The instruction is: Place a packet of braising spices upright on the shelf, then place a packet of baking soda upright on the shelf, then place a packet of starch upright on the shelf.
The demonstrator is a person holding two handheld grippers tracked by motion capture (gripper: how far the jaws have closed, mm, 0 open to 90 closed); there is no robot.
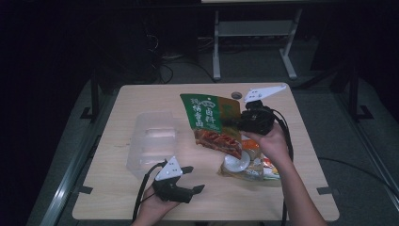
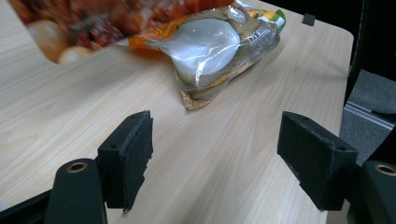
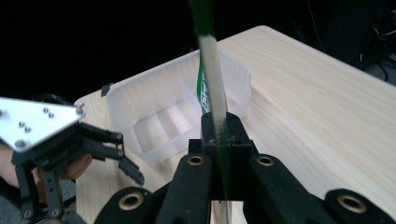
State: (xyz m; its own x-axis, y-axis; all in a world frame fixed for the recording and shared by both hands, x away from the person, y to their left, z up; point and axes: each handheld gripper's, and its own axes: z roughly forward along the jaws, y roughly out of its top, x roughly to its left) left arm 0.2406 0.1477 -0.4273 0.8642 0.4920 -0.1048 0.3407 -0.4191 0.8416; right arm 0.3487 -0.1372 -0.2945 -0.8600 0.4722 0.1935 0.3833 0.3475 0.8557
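Note:
My right gripper is shut on the edge of a green sauce packet and holds it up above the middle of the table. In the right gripper view the packet stands edge-on, pinched between the jaws of the right gripper. A second packet, clear and orange with a white lump inside, lies flat on the table under my right hand. My left gripper hovers low near the front edge, open and holding nothing. In its own view the left gripper faces the lying packet across bare wood.
A clear plastic box with dividers stands on the left half of the wooden table; the right gripper view shows the box just beyond the held packet. Dark floor and a metal frame lie behind the table.

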